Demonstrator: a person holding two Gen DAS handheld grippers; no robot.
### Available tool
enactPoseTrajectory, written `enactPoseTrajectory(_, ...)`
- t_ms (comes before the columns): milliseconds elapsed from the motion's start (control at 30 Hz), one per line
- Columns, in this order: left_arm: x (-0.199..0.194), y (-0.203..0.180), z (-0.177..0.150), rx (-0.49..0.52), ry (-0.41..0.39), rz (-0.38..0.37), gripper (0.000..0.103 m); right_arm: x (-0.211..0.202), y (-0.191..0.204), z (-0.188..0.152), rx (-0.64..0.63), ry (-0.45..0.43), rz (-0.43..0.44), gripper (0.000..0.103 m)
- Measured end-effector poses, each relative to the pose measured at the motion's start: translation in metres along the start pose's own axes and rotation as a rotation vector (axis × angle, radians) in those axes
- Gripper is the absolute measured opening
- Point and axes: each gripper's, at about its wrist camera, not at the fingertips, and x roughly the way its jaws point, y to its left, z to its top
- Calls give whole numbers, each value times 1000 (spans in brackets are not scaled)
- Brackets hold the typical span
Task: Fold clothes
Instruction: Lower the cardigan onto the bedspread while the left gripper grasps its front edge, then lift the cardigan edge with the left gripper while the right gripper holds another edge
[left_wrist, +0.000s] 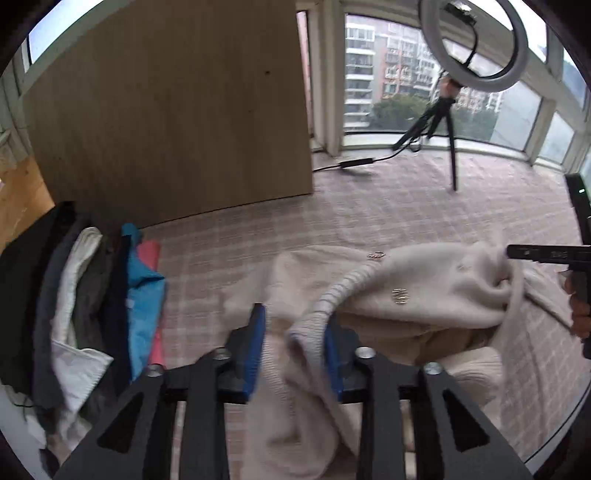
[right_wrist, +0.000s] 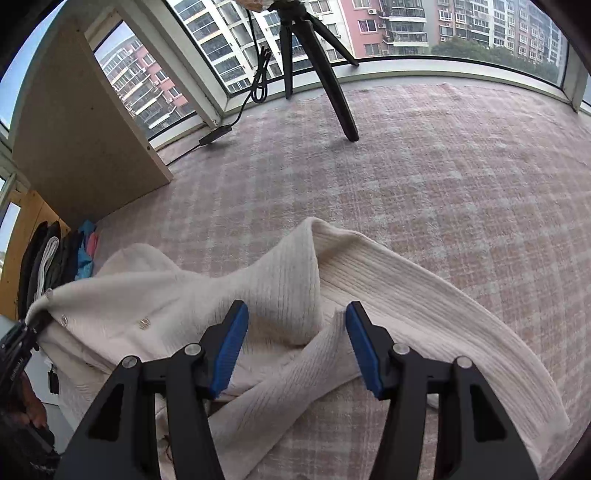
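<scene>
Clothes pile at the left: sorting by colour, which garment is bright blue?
The blue garment on the pile's right edge, beside the pink one; the rest are black, grey and white.

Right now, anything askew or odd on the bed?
Only the cream cardigan: it lies bunched, not flat, with a ribbed band folded over itself and one end lifted beside the left gripper. The clothes pile at the side slumps untidily. No damage or spills visible.

Two wrist cameras looking steeply down, close.
Both are sharing the cream cardigan (left_wrist: 424, 288) (right_wrist: 280, 266) and tripod (left_wrist: 443, 122) (right_wrist: 314, 55).
</scene>
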Motion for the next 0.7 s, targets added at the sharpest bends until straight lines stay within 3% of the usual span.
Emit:
enactPoseTrajectory(33,0,3,-3,13,7,63,52,5,5,3,-23,11,-5,54)
enactPoseTrajectory(100,-15,2,-15,18,-31,78,49,10,10,6,-59,32,-7,54)
enactPoseTrajectory(133,-23,-2,-22,12,-51,29,49,12,12,7,-76,34,-21,54)
enactPoseTrajectory(233,-38,-38,-47,44,-52,-253,57,10,17,7,-136,16,5,54)
enactPoseTrajectory(300,-36,-79,-59,133,-21,-349,58,14,18,7,-158,49,41,54)
enactPoseTrajectory(367,-32,-123,-69,259,-26,-327,65,19,18,6,-167,73,30,54)
enactPoseTrajectory(500,-8,-176,-73,408,-33,-266,66,23,12,6,-166,89,34,54)
enactPoseTrajectory(533,-1,-180,-74,418,-26,-260,60,23,9,6,-156,93,46,54)
enactPoseTrajectory(567,8,-182,-73,423,-12,-245,42,25,7,5,-148,102,54,55)
enactPoseTrajectory(600,17,-179,-73,410,24,-227,6,27,6,5,-145,111,54,55)
enactPoseTrajectory(633,22,-172,-70,364,59,-233,8,29,6,4,-148,117,47,55)
enactPoseTrajectory(700,8,-145,-62,256,28,-305,8,29,9,2,-166,108,15,55)
